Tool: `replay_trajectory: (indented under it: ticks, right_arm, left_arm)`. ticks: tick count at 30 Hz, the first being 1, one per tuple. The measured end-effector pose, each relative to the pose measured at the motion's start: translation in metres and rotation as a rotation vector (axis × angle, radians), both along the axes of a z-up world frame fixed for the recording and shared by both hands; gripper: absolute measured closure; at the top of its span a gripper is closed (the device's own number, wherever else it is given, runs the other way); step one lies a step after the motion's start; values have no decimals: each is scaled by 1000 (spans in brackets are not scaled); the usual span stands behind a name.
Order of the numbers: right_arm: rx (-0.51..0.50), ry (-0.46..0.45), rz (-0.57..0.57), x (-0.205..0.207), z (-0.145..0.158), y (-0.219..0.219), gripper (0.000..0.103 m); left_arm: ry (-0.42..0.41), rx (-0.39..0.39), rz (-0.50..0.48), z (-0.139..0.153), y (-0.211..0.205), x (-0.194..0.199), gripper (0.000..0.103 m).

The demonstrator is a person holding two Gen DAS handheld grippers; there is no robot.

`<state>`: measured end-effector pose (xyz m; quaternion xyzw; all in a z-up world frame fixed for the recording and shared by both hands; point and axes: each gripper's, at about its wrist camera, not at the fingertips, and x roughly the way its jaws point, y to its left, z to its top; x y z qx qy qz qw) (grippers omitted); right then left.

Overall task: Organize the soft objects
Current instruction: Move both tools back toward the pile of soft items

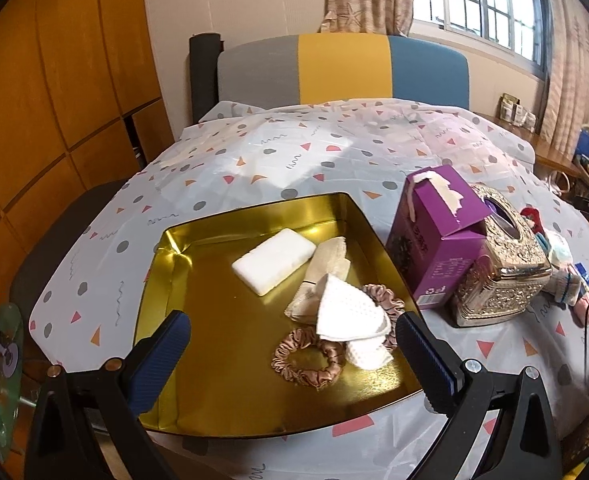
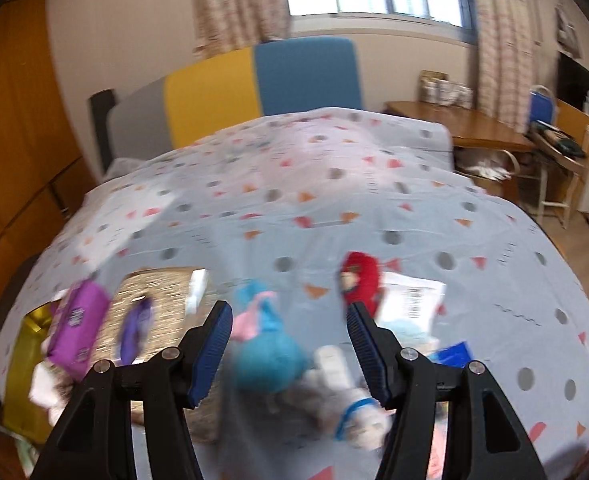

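Where your left gripper (image 1: 290, 344) spreads empty over the gold tray (image 1: 162, 280), two pink scrunchies (image 1: 306, 364) lie partly hidden under white waffle cloths (image 1: 346, 312). Through your right gripper (image 2: 288, 344), also spread and empty, blurred soft toys (image 2: 270, 360) pile at six o'clock, uncountable.

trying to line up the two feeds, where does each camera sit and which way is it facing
Left wrist: rides the left gripper, angled down over the gold tray; its open blue-padded fingers show.
Right wrist: rides the right gripper, angled down at blurred plush toys; open fingers show.
Shared: purple box, ornate tissue box, tray, patterned tablecloth.
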<state>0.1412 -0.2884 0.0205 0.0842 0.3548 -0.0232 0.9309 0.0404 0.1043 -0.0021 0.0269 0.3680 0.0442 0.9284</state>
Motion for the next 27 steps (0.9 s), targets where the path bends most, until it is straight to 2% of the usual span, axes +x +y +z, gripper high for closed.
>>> replay_trajectory:
  ticks: [5,9,11,27]
  right_arm:
    - [-35,24,-140,6,-22,-39,42]
    - [60,91,-224,6,-42,-68,42]
    - [104,88,-241,4,-43,-76,42]
    - [186,90,-266,0,-44,-86,42]
  left_arm:
    - [-5,21,-35,4,-14,2,0]
    - [-17,38,-67,10,-26,5,0]
    - [-21,42,-84,13,-33,7,0]
    - [-43,90,-248,30,-96,18,0]
